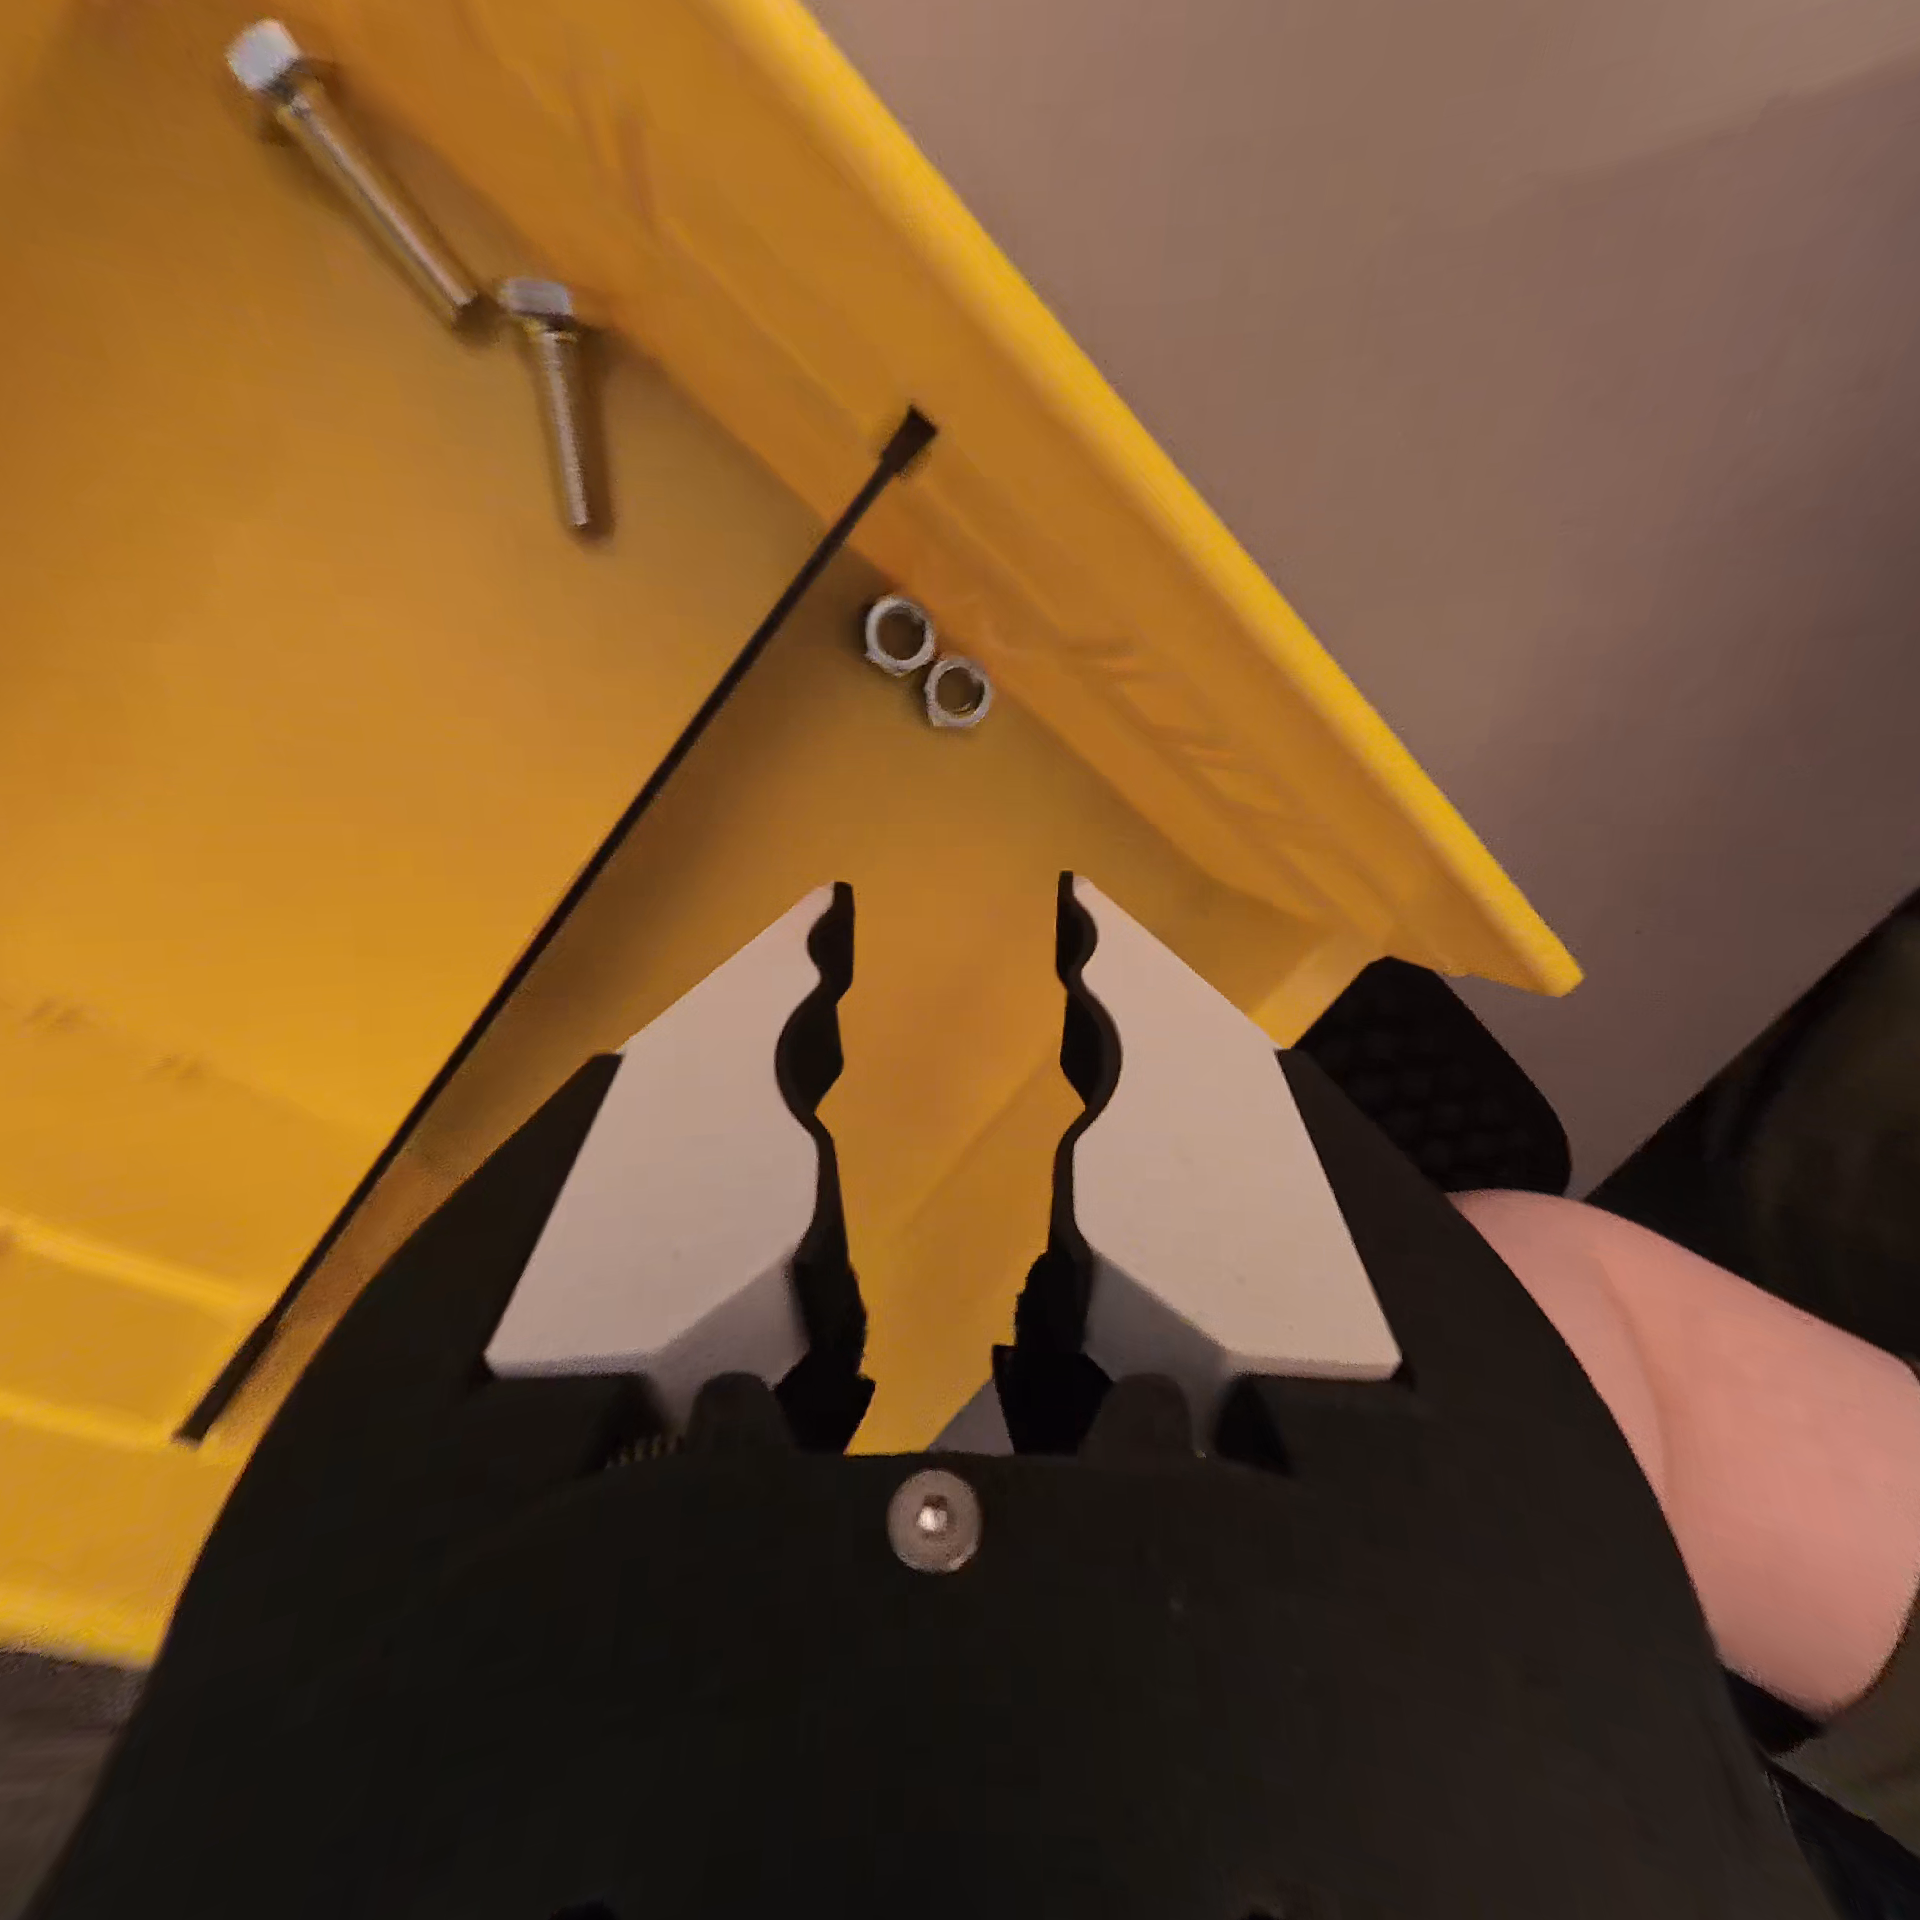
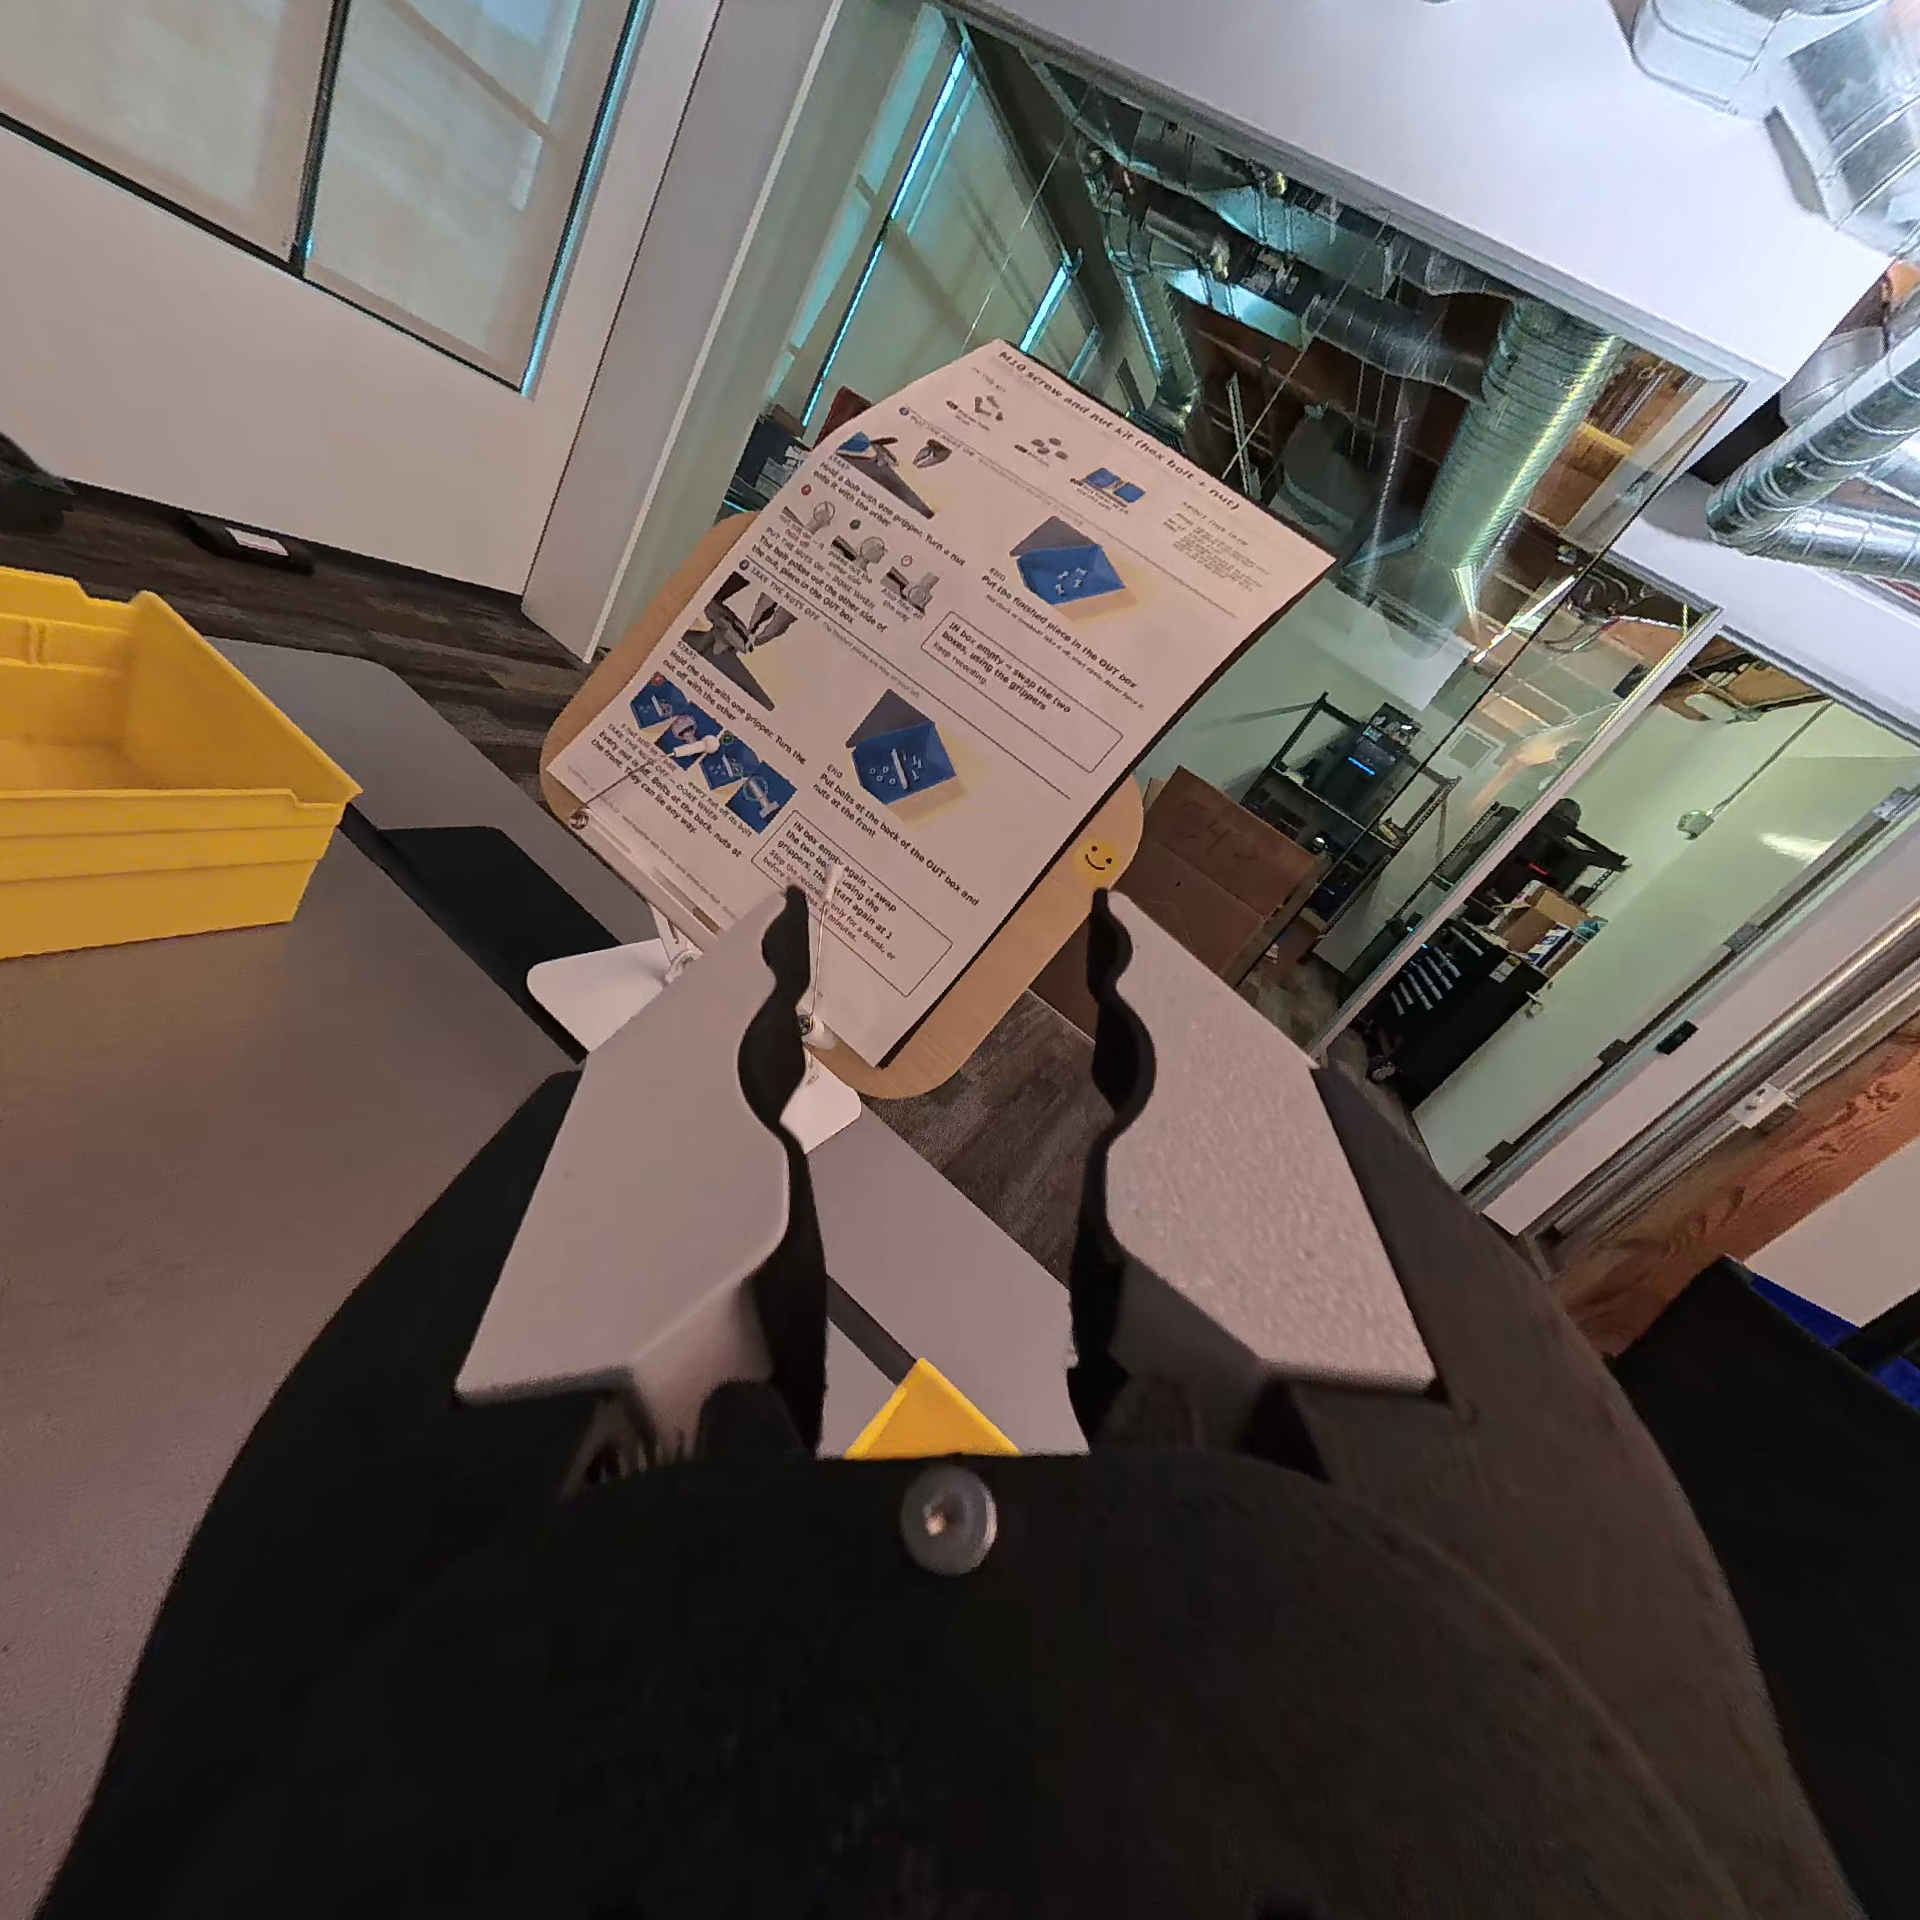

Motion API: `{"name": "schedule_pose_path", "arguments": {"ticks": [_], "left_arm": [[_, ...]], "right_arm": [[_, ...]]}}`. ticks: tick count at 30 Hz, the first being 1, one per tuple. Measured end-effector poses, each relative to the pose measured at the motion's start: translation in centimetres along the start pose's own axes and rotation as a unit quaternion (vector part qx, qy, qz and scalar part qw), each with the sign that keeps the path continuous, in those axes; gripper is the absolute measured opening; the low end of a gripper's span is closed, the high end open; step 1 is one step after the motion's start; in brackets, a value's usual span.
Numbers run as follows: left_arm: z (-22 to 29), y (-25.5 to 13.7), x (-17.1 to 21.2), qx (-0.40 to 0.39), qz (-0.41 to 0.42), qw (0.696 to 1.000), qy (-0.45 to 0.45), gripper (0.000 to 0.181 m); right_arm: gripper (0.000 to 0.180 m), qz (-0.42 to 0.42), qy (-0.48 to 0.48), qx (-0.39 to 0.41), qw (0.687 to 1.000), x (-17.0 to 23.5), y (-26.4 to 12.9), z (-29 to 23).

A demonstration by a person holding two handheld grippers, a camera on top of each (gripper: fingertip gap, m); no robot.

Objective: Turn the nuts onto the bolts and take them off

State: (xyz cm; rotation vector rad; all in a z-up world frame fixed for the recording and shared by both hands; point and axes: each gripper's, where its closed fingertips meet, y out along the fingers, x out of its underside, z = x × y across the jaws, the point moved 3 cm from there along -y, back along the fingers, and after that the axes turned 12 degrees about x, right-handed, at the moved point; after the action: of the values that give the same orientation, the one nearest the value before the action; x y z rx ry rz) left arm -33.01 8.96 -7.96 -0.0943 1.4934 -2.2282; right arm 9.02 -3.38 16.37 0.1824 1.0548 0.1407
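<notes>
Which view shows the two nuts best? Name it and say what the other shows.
The left wrist view: the two nuts lie flat side by side in the yellow bin, ahead of the open left gripper, near a black cable tie. The right wrist view shows no nuts, only another yellow bin.

yellow bin (image 2: 156, 790) cut off at left edge, second bin's corner (image 2: 930, 1418) mostly hidden behind gripper body
</notes>
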Motion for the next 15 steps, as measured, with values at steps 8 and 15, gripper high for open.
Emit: {"name": "schedule_pose_path", "arguments": {"ticks": [8,15], "left_arm": [[0.5,1.8,-1.3,0.032,-0.003,0.996,0.088,0.026],[-0.3,3.8,-0.9,0.014,-0.028,0.987,0.155,0.016]], "right_arm": [[0.053,0.004,-0.001,-0.003,1.0,-0.2,-0.2,0.0],[0.053,0.008,0.012,-0.004,1.0,-0.2,-0.6,0.6]]}}
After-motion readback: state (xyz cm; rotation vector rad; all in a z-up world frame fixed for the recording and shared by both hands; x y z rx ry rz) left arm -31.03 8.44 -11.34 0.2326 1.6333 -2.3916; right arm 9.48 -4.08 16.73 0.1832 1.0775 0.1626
